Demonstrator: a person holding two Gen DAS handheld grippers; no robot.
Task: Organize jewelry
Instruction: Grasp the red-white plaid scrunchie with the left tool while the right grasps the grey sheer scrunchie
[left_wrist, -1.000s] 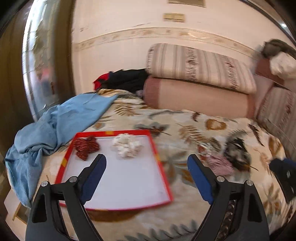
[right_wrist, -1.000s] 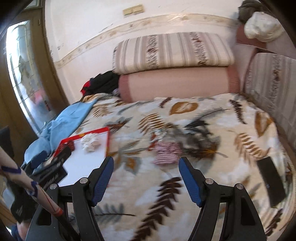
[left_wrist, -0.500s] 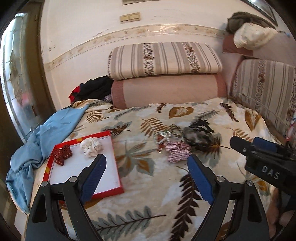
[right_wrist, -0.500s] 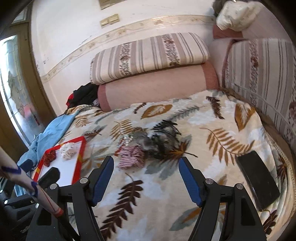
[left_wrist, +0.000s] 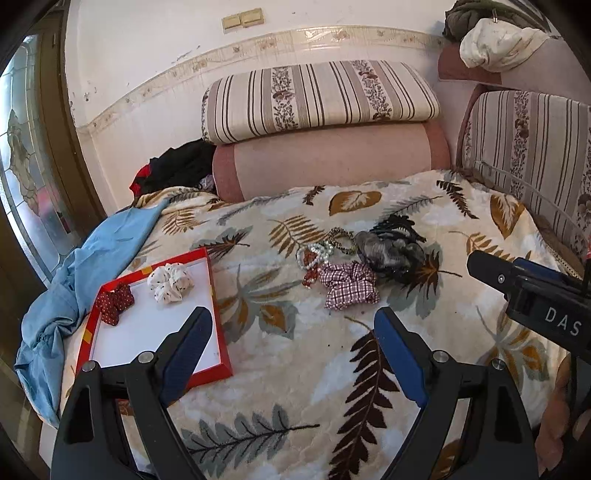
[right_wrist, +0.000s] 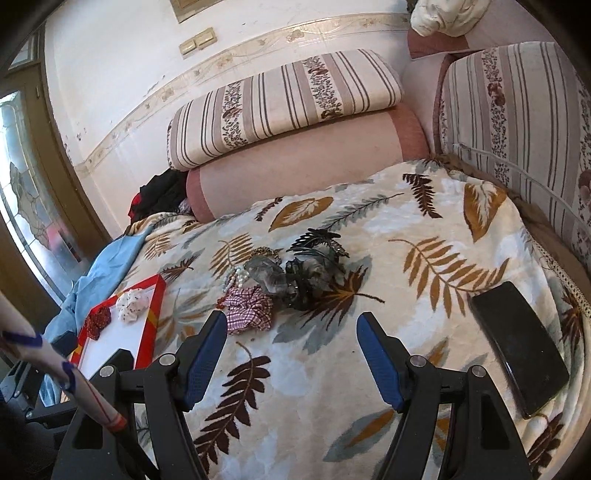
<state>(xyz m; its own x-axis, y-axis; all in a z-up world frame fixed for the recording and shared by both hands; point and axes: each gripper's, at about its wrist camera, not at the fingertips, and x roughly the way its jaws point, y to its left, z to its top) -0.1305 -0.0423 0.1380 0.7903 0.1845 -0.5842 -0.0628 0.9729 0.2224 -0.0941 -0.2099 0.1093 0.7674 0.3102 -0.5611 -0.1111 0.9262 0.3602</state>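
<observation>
A red-rimmed white tray (left_wrist: 218, 334) (right_wrist: 157, 314) lies on the leaf-print blanket at the left, holding a dark red scrunchie (left_wrist: 114, 301) (right_wrist: 98, 319) and a white dotted scrunchie (left_wrist: 170, 282) (right_wrist: 133, 304). Mid-bed lies a pile: a checked scrunchie (left_wrist: 349, 284) (right_wrist: 247, 308), pearl and red bead bracelets (left_wrist: 314, 256) (right_wrist: 234, 278), a grey-black flower piece (left_wrist: 391, 253) (right_wrist: 291, 278) and a black claw clip (right_wrist: 317, 238). My left gripper (left_wrist: 293, 326) hovers open, just short of the checked scrunchie. My right gripper (right_wrist: 290, 330) is open too, nothing between its fingers.
A blue cloth (left_wrist: 88, 266) hangs off the bed's left edge. Striped and pink cushions (left_wrist: 325, 129) line the wall, with dark clothes (left_wrist: 181, 166) beside them. A black phone (right_wrist: 521, 343) lies at the right. The other gripper's black body (left_wrist: 532, 299) reaches in from the right.
Both views have swung right, from the tray toward the jewelry pile, and come closer to the blanket. The pile now sits just beyond both pairs of fingers. Jaws unchanged.
</observation>
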